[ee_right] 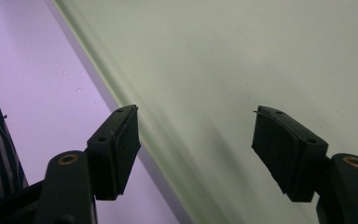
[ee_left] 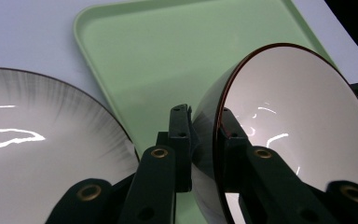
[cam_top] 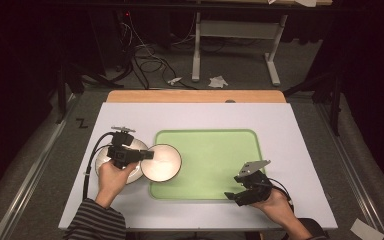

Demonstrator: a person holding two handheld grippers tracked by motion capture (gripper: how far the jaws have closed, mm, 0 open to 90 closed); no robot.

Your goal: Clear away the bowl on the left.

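Note:
A white bowl with a dark rim (cam_top: 162,162) hangs tilted over the left edge of the green tray (cam_top: 215,160). My left gripper (cam_top: 147,155) is shut on its rim, one jaw inside and one outside; the left gripper view shows the bowl (ee_left: 289,116) pinched between the black jaws. Beside it on the white table sits a white plate with grey streaks (cam_top: 135,172), also large at the left as the plate (ee_left: 37,158). My right gripper (cam_top: 234,196) stands open over the tray's front right corner (ee_right: 242,70), nothing between its fingers.
The white tabletop (cam_top: 290,130) surrounds the tray, with a wooden strip (cam_top: 195,96) at its far edge. Beyond it are a desk frame (cam_top: 235,45), cables and paper scraps on the floor. A striped sleeve (cam_top: 95,222) comes in at the bottom left.

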